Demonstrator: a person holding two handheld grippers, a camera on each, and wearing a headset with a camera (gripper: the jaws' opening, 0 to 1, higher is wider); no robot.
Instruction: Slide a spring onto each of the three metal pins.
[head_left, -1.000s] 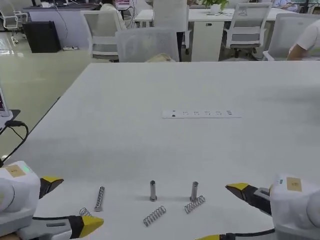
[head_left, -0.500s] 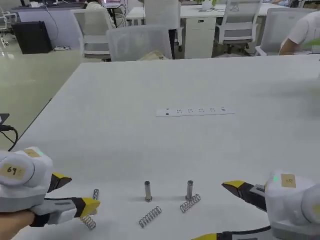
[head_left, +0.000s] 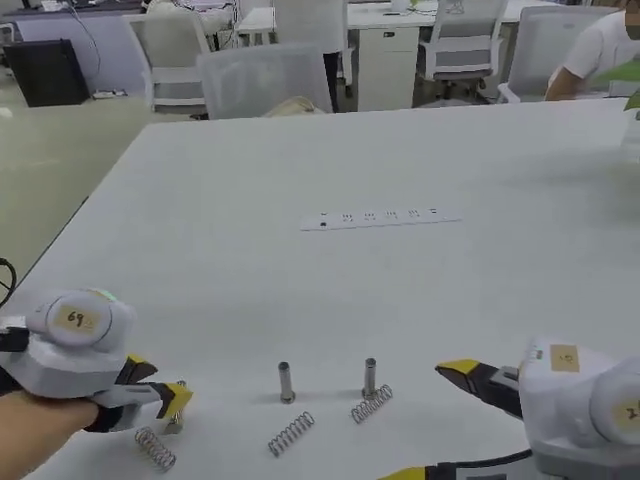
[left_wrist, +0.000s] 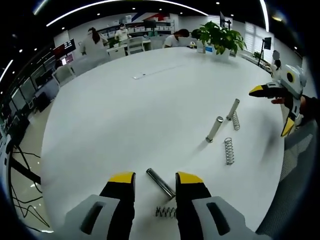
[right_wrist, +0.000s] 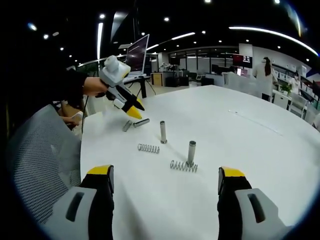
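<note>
My left gripper (left_wrist: 154, 177), jaws parted and empty, straddles the lying pin (left_wrist: 161, 183), whose long axis runs 11 to 5 o'clock in my left gripper view, a loose spring (left_wrist: 165, 212) just beside its 5 o'clock end; my right gripper (right_wrist: 166, 171), likewise spread and empty, is well apart

A: What's in view besides the job parts?
B: White table (head_left: 420, 150), socket strip (head_left: 380, 217) lying mid-table. Grey mesh chair (head_left: 265, 85) at the far edge.
A: Else?
B: Potted plant (left_wrist: 220, 36) near the table's rim, open laptop (right_wrist: 138, 54) beyond the table, seated person (head_left: 595, 55) far right.
</note>
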